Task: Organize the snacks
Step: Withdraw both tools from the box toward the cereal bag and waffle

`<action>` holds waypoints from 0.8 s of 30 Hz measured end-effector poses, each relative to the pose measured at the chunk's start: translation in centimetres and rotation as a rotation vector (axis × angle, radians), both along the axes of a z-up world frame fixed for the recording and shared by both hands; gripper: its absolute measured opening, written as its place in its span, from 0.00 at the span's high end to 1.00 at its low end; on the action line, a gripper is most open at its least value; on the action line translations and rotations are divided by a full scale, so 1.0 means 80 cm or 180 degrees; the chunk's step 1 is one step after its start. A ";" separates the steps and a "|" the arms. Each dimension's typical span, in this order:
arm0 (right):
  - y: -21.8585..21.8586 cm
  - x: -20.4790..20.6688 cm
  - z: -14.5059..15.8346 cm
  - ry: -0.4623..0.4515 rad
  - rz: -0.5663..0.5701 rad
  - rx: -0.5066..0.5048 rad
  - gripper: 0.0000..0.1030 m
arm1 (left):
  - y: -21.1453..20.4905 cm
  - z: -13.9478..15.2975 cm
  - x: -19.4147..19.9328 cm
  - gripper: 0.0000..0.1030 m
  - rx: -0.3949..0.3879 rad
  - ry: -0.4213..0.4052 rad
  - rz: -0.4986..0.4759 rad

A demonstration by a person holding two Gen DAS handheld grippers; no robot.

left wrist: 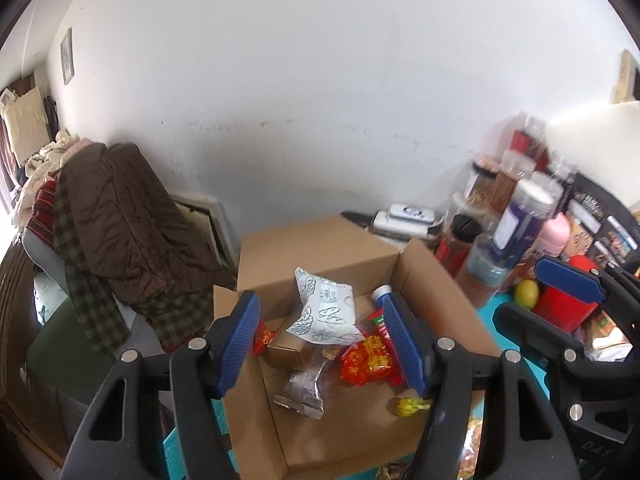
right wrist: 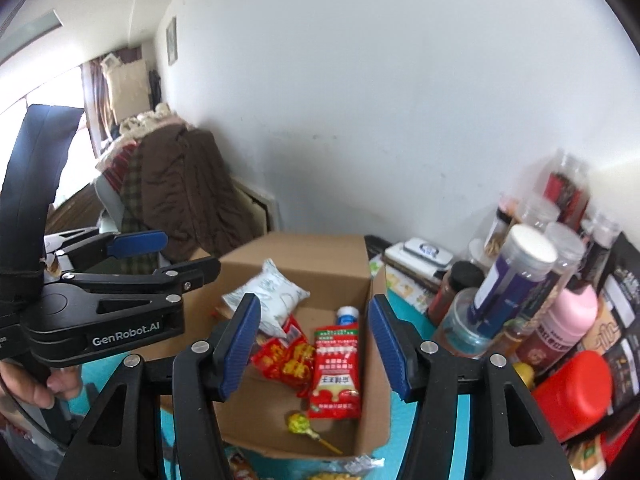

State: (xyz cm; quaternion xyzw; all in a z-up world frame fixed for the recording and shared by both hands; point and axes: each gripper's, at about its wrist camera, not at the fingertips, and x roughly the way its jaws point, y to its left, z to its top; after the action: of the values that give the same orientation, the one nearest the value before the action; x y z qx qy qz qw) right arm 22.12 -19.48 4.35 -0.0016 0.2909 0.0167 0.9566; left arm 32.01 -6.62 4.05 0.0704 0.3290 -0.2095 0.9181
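Note:
An open cardboard box stands on a teal table. Inside lie a white bread-print packet, red-and-gold snack packs, a clear wrapped snack, a small brown carton, a yellow lollipop and a red sauce pouch with a blue cap. My left gripper is open and empty above the box. My right gripper is open and empty above the box; it also shows in the left wrist view.
Jars, bottles and a pink bottle crowd the table at the right, with a red container and a lemon. White tins lie behind the box. A chair draped in brown clothes stands left by the wall.

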 end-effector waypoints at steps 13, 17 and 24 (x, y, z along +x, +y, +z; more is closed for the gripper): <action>0.025 -0.097 0.031 -0.0349 -0.0026 0.0017 0.34 | 0.021 0.039 -0.097 0.38 -0.0137 -0.0219 -0.0278; 0.033 -0.123 0.028 -0.0370 -0.0019 -0.0005 0.29 | 0.025 0.037 -0.123 0.38 -0.0117 -0.0234 -0.0345; 0.046 -0.163 0.014 -0.0379 -0.0025 -0.0021 0.26 | 0.036 0.029 -0.157 0.38 -0.0143 -0.0203 -0.0431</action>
State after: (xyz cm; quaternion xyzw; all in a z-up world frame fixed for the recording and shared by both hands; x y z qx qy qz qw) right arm 9.09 -15.77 5.44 -0.0046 0.2335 0.0119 0.9723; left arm 19.46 -3.76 6.38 0.0786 0.2892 -0.2761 0.9132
